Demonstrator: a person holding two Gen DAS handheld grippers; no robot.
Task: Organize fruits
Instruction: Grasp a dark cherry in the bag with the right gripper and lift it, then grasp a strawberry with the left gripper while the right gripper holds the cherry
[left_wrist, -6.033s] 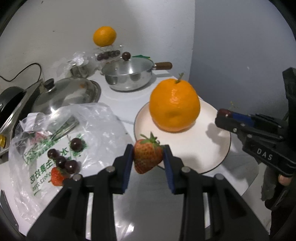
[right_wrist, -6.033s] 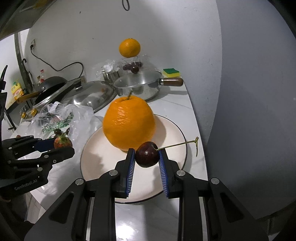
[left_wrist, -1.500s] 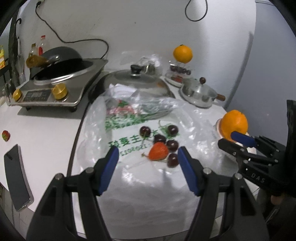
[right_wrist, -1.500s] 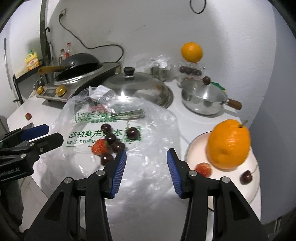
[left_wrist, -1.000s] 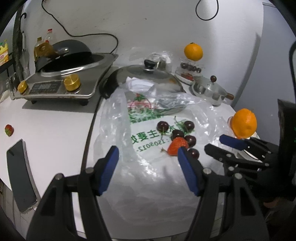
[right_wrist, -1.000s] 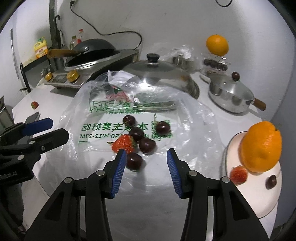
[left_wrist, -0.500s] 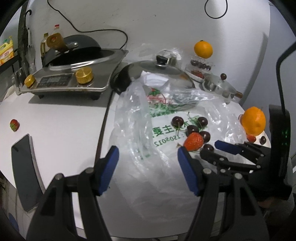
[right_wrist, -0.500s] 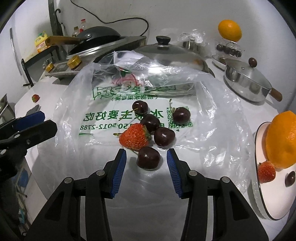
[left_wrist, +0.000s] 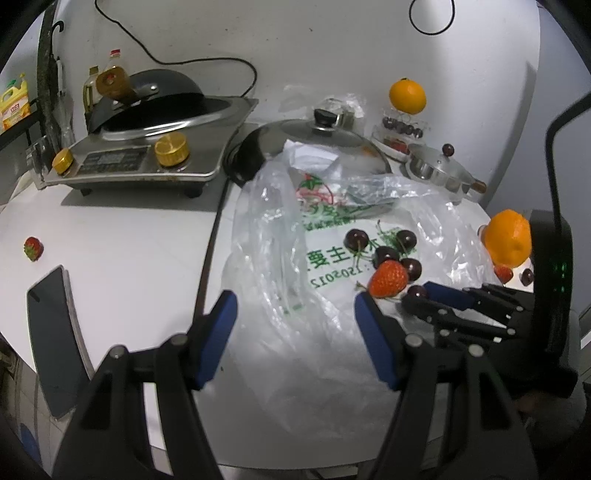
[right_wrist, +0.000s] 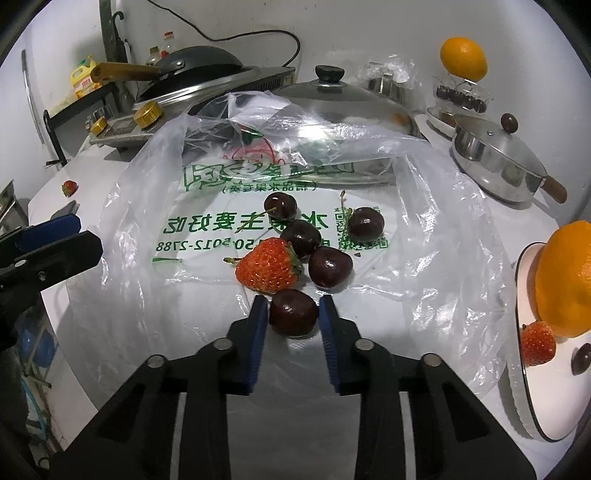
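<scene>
Surveying the counter, we judge the sorting partly done: the plate (right_wrist: 532, 417) at the right edge already carries a large orange (right_wrist: 565, 277), one strawberry (right_wrist: 537, 347) and one cherry (right_wrist: 580, 360). Left to move, as far as we can see, are the fruits lying on the flattened plastic bag (right_wrist: 424, 229): a second strawberry (right_wrist: 267, 266), four loose cherries behind and beside it, and the nearest cherry (right_wrist: 293, 312). A stray strawberry (left_wrist: 33, 248) also sits alone on the white counter, well apart from the bag, near a dark phone (left_wrist: 55, 343). We find the right gripper (right_wrist: 291, 317) pitched steeply down over the bag, its blue pads closed against both sides of the nearest cherry, which rests on the plastic just in front of the second strawberry. We judge this a fresh grasp, the lift not yet begun. The left gripper (left_wrist: 293, 332) hangs angled down above the near part of the bag, its jaws standing wide apart with only crumpled plastic below them and no fruit between; it holds nothing. A further orange and cherries on a stand at the back wall appear outside this work.
</scene>
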